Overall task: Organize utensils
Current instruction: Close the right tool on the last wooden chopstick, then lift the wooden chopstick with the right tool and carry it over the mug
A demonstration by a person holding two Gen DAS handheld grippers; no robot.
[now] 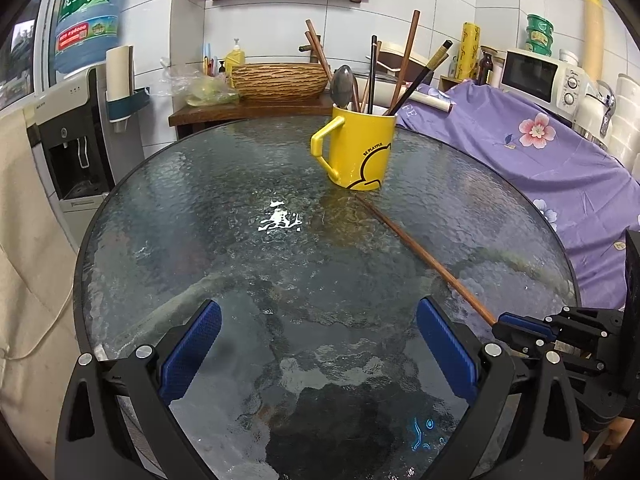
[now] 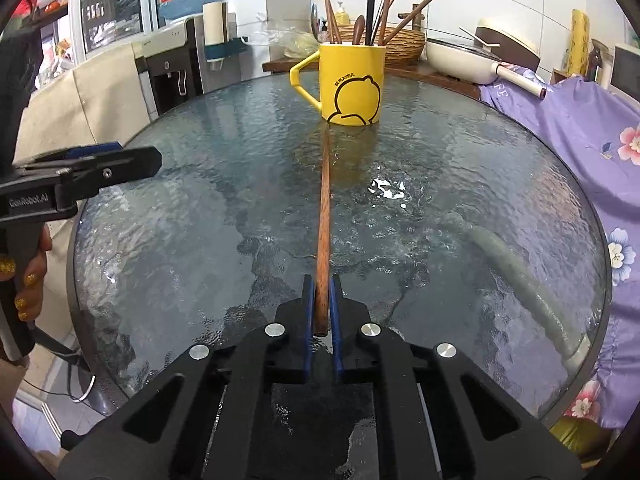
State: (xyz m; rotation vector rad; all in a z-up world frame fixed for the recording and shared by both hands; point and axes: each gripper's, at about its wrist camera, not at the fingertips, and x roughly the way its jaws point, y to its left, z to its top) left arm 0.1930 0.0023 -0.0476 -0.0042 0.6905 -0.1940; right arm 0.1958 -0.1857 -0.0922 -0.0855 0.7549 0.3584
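A yellow mug [image 1: 357, 151] [image 2: 352, 82] stands at the far side of the round glass table [image 1: 200, 208] [image 2: 180, 208]. It holds several chopsticks and a metal spoon [image 1: 343, 84]. One long brown chopstick [image 1: 420, 254] [image 2: 323, 216] lies on the glass, its far tip at the mug's base. My right gripper [image 2: 321, 284] [image 1: 502, 320] is shut on the near end of that chopstick, its blue pads pressing both sides. My left gripper [image 1: 318, 312] stands open over bare glass at the near edge, with nothing between its fingers; in the right wrist view it [image 2: 136, 158] shows side-on at the left.
A purple flowered cloth [image 1: 540, 152] [image 2: 580, 120] borders the table on the right. Behind the table are a woven basket [image 1: 280, 80], a white pan [image 2: 472, 60], a microwave [image 1: 544, 76] and a water dispenser [image 1: 76, 136]. A hand with gold nails [image 2: 28, 276] holds the left gripper's grip.
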